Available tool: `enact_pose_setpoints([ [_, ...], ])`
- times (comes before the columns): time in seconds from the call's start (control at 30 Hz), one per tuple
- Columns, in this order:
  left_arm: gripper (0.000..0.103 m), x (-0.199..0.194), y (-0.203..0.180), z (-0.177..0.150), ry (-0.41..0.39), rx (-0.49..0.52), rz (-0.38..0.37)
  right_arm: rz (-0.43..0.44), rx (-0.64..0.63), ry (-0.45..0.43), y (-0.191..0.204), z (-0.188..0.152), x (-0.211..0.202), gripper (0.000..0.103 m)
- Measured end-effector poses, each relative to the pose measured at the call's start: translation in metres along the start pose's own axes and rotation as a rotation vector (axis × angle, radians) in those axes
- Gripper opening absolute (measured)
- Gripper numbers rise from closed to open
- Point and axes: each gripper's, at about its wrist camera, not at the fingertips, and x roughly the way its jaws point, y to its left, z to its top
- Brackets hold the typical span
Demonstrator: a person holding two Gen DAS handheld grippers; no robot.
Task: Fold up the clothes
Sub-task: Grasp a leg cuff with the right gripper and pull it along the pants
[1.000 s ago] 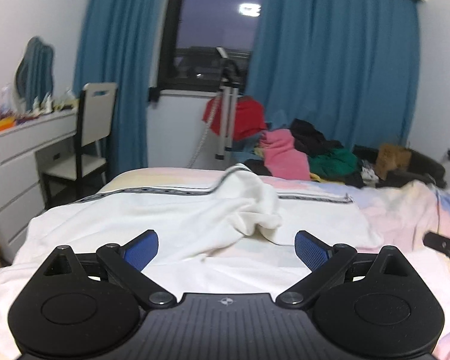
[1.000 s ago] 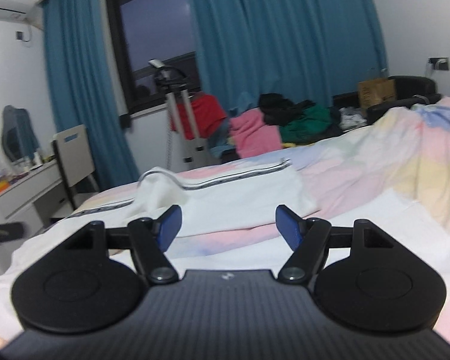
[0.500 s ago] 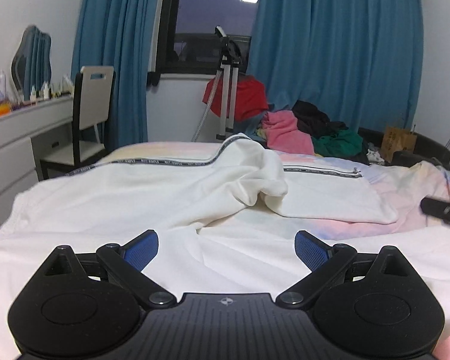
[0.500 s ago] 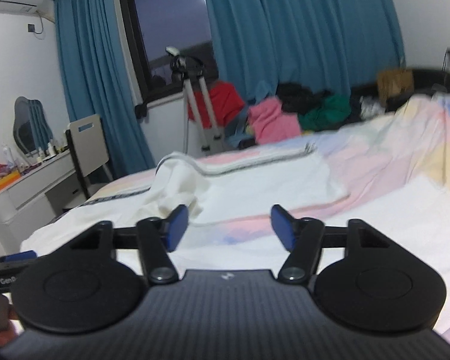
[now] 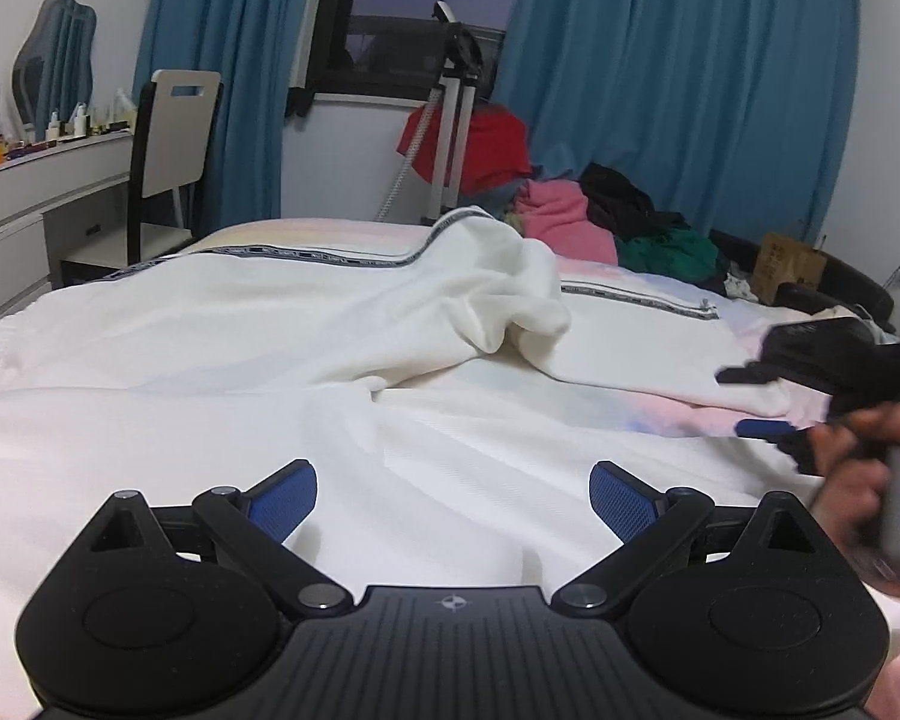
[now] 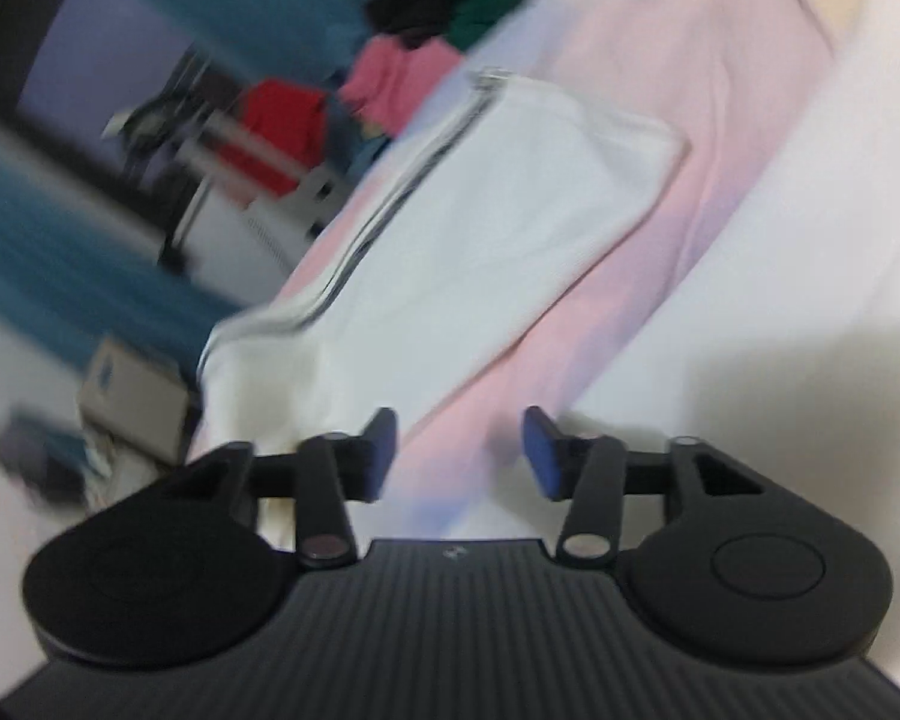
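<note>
We look across a bed (image 5: 342, 228) with a pastel pink, yellow and blue sheet, and the white garment (image 5: 270, 324) lies spread over most of it, its dark printed trim running along the far edge and one part bunched into a rumpled fold near the middle. Behind the bed, teal curtains (image 5: 678, 96) frame a dark window (image 5: 408, 18); a tripod (image 5: 450, 120) draped with red cloth stands just beyond the bed's far end, and a heap of pink, black and green clothes (image 5: 606, 222) sits beside it. Off the bed's other side stand a white chair (image 5: 174, 138) and a white bench (image 5: 36, 180) carrying small bottles.

Our left tongs (image 5: 453, 495) hang wide above the white garment, nothing between the pads. Our right tongs (image 6: 459, 453), tilted and blurred, have just been closing yet stand parted over the sheet beside the garment, gripping nothing.
</note>
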Motion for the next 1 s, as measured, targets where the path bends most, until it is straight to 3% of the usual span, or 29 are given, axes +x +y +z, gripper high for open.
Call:
enact_pose_setpoints([
  [0.1,0.099,0.015,0.004,-0.002,0.011,-0.016,-0.022,0.006,0.076,-0.037,-0.015,0.015,0.032,0.053],
  [0.27,0.099,0.040,0.015,-0.007,0.044,-0.077,-0.078,-0.009,0.107,-0.207,-0.017,0.036,0.058,0.050],
  [0.33,0.099,0.048,0.017,-0.009,0.054,-0.081,-0.076,-0.046,0.139,-0.269,-0.023,0.049,0.062,0.032],
  [0.37,0.099,0.051,0.018,-0.010,0.059,-0.084,-0.074,-0.072,0.147,-0.280,-0.025,0.058,0.064,0.010],
  [0.43,0.099,0.057,0.020,-0.010,0.066,-0.089,-0.068,-0.116,0.147,-0.298,-0.029,0.075,0.065,0.009],
  [0.53,0.099,0.059,0.020,-0.010,0.066,-0.091,-0.067,-0.132,0.045,-0.313,-0.018,0.101,0.052,0.007],
  [0.8,0.099,0.047,0.015,-0.006,0.048,-0.071,-0.074,-0.211,-0.100,-0.444,-0.018,0.188,-0.013,0.007],
  [1.0,0.099,0.042,0.006,-0.003,0.031,-0.030,-0.081,-0.261,-0.130,-0.417,-0.040,0.206,-0.037,0.007],
])
